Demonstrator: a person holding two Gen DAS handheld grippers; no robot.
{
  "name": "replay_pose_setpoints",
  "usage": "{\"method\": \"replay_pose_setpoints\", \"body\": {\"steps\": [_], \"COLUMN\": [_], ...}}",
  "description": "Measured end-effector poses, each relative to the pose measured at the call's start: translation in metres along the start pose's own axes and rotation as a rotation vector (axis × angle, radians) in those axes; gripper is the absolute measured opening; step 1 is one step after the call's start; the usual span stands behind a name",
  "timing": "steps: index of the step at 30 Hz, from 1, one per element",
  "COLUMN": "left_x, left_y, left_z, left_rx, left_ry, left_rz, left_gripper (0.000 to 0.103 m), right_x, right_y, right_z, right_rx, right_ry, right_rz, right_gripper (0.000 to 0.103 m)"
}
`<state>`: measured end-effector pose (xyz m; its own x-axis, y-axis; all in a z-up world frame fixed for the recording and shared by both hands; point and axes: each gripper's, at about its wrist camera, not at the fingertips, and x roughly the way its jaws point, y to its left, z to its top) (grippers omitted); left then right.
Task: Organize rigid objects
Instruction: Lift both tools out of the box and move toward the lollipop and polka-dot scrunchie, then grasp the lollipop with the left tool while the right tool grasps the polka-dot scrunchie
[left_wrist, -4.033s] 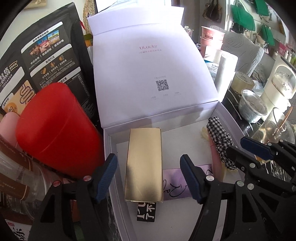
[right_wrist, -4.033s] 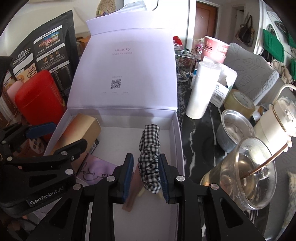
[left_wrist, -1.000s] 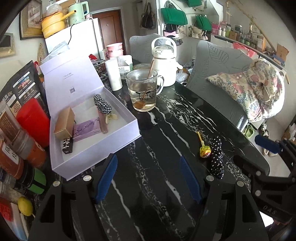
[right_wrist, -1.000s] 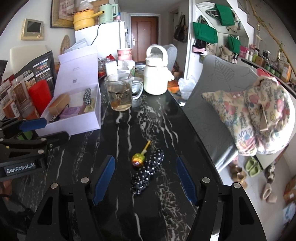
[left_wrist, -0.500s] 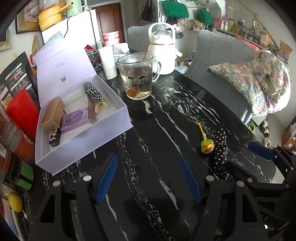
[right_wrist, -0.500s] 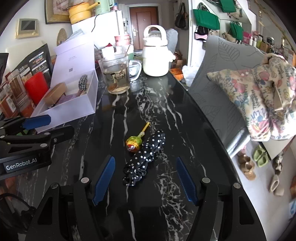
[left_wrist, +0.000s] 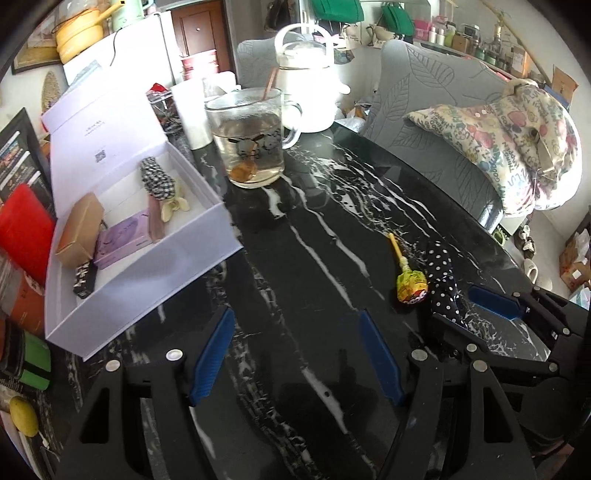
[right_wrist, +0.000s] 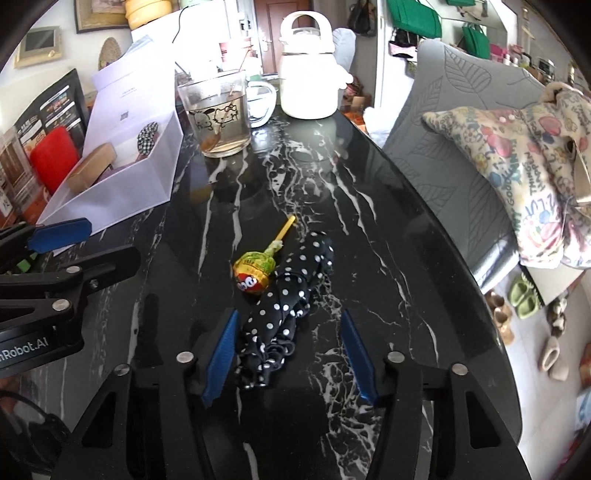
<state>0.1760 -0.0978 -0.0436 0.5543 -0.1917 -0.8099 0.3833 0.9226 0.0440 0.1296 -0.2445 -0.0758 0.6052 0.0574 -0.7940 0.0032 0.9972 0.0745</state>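
Note:
A black polka-dot scrunchie lies on the black marble table, beside a wrapped lollipop. My right gripper is open, its jaws on either side of the scrunchie's near end. My left gripper is open and empty over bare table; the lollipop and scrunchie lie to its right. The open white box at the left holds a gold box, a purple card and a checked scrunchie.
A glass mug of tea and a white kettle stand at the back. A red tin and dark packets stand left of the box. A grey chair with a patterned cushion sits along the table's right edge.
Both grippers left the box and moved right along the table. The right gripper let go of the checked scrunchie, opened, and has closed in on the polka-dot scrunchie.

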Motion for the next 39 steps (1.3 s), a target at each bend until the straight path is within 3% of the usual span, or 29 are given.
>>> {"method": "replay_pose_setpoints", "body": {"steps": [9,15,20,22,23,25,27,29,31,33,38,39], "left_x": [0.019,0.029,0.035,0.042,0.046,0.053,0.056,0.057,0.06,0.061,0.06,0.06], "left_y": [-0.026,-0.043,-0.056,-0.059,-0.059,-0.057,-0.055,-0.058,-0.063,-0.066,-0.066,-0.064], "left_z": [0.008,0.011,0.013,0.014,0.014,0.015,0.016,0.016,0.015,0.015,0.017,0.017], "left_rx": [0.023,0.031,0.056,0.05,0.041,0.007,-0.011,-0.007,0.023,0.033,0.015,0.005], "left_ry": [0.035,0.06,0.061,0.068,0.075,0.088,0.082,0.082,0.079,0.068,0.053,0.051], "left_rz": [-0.098,-0.174,-0.195,-0.196,-0.199,-0.209,-0.209,-0.202,-0.142,-0.107,-0.101,-0.094], "left_gripper": [0.07,0.07,0.07,0.07,0.07,0.07,0.07,0.07,0.068,0.06,0.026,0.025], "right_x": [-0.007,-0.01,-0.012,-0.013,-0.013,-0.011,-0.01,-0.009,-0.007,-0.002,0.011,0.014], "right_y": [-0.033,-0.055,-0.065,-0.069,-0.071,-0.074,-0.074,-0.073,-0.072,-0.07,-0.063,-0.062], "right_z": [-0.005,-0.009,-0.009,-0.008,-0.008,-0.004,-0.001,0.003,0.006,0.011,0.02,0.022], "right_rx": [0.073,0.098,0.116,0.134,0.142,0.141,0.127,0.118,0.096,0.071,0.014,0.008], "right_ry": [-0.004,0.006,-0.001,-0.018,-0.016,-0.019,-0.017,-0.024,-0.033,-0.029,-0.006,-0.001], "right_rz": [-0.045,-0.065,-0.043,-0.026,-0.021,0.005,0.029,0.039,0.06,0.08,0.115,0.119], "right_gripper": [0.045,0.025,0.025,0.028,0.04,0.052,0.052,0.059,0.065,0.067,0.068,0.068]}}
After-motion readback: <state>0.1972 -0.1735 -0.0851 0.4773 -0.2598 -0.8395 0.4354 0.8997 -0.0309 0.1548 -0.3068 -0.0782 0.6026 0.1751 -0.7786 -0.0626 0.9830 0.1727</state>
